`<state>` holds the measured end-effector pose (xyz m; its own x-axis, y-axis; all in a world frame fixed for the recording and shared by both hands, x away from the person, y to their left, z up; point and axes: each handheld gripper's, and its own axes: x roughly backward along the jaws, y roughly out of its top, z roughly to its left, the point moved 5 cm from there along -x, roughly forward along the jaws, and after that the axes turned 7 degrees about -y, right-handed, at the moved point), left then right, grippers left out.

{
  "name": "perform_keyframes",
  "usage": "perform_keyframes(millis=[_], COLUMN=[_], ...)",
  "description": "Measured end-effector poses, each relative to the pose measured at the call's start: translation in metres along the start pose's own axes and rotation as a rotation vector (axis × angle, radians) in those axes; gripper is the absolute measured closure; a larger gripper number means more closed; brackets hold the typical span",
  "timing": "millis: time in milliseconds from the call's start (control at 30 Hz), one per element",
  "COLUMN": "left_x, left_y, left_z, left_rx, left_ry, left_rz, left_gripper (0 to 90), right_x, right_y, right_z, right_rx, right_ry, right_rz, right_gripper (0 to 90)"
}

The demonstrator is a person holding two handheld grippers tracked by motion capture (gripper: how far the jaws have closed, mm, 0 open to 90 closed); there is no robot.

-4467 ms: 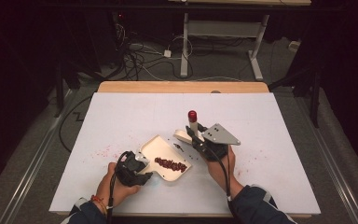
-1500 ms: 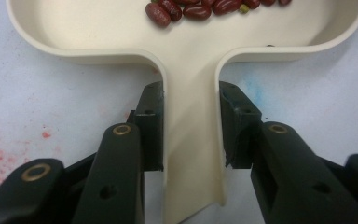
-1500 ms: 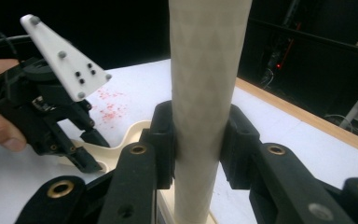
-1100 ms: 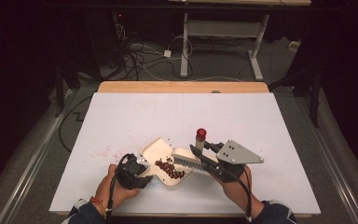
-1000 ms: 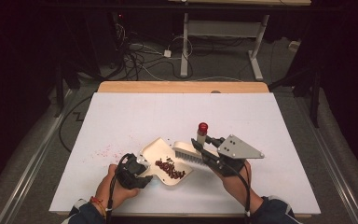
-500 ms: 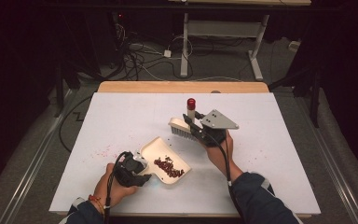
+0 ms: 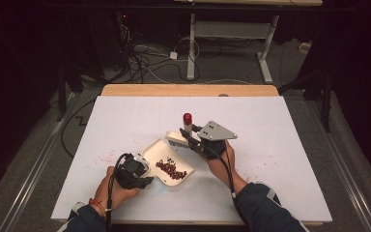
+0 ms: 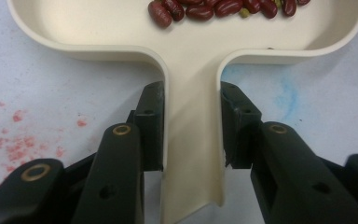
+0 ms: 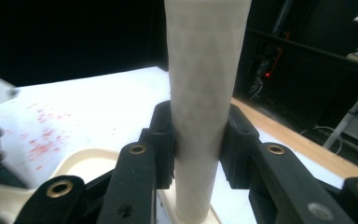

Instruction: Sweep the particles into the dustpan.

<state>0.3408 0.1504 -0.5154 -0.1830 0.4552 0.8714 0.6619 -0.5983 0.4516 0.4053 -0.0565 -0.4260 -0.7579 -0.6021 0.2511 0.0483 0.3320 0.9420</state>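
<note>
A cream dustpan [image 7: 170,159] holds dark red beans [image 7: 173,168]; the cream brush [image 7: 179,137] has a red-tipped handle.

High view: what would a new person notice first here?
Probably the cream dustpan with dark red beans near the white table's front, its handle clamped by the left tongs. Just beyond it, the right tongs hold a brush by its upright, red-tipped handle.
</note>
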Motion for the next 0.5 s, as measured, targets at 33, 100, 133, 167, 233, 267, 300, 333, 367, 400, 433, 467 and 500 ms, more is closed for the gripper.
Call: perform_keyframes(millis=[33, 100, 133, 167, 233, 267, 300, 333, 367, 400, 433, 467, 500], left_x=[0.0, -0.001, -0.001, -0.001, -0.001, -0.001, -0.001, -0.001, -0.001, -0.001, -0.001, -0.001, -0.001], left_y=[0.0, 0.001, 0.001, 0.001, 0.001, 0.001, 0.001, 0.001, 0.001, 0.001, 0.001, 0.001, 0.001], left_z=[0.0, 0.0, 0.0, 0.001, 0.001, 0.001, 0.001, 0.002, 0.002, 0.002, 0.002, 0.002, 0.002], left_rx=[-0.001, 0.005, 0.006, 0.008, 0.009, 0.01, 0.01, 0.011, 0.014, 0.014, 0.017, 0.017, 0.017], left_ry=[0.004, 0.009, 0.009, 0.01, 0.011, 0.011, 0.011, 0.013, 0.015, 0.013, 0.012, 0.012, 0.01], left_rz=[0.0, -0.003, -0.003, -0.004, -0.004, -0.005, -0.005, -0.008, -0.01, -0.01, -0.014, -0.015, -0.016], left_gripper=[63.9, 63.8, 63.8, 63.8, 63.8, 63.8, 63.8, 63.8, 63.8, 63.8, 63.8, 63.8, 63.8], right_x=[0.003, 0.009, 0.012, 0.015, 0.021, 0.023, 0.026, 0.028, 0.03, 0.032, 0.033, 0.035, 0.036], right_y=[0.0, 0.001, 0.001, 0.003, 0.006, 0.007, 0.01, 0.012, 0.014, 0.016, 0.018, 0.02, 0.021], right_z=[0.003, 0.009, 0.013, 0.016, 0.023, 0.026, 0.028, 0.029, 0.029, 0.028, 0.026, 0.024, 0.021], right_rx=[0.004, 0.003, 0.0, 0.003, 0.002, -0.002, 0.001, -0.001, -0.003, -0.008, -0.008, -0.021, -0.026], right_ry=[0.007, 0.035, 0.047, 0.064, 0.086, 0.099, 0.107, 0.106, 0.104, 0.103, 0.104, 0.096, 0.085], right_rz=[0.0, -0.002, 0.0, 0.001, -0.001, -0.006, -0.011, -0.018, -0.024, -0.034, -0.041, -0.045, -0.053], right_gripper=[70.1, 70.2, 70.2, 70.2, 70.3, 70.3, 70.3, 70.3, 70.3, 70.3, 70.3, 70.3, 70.3])
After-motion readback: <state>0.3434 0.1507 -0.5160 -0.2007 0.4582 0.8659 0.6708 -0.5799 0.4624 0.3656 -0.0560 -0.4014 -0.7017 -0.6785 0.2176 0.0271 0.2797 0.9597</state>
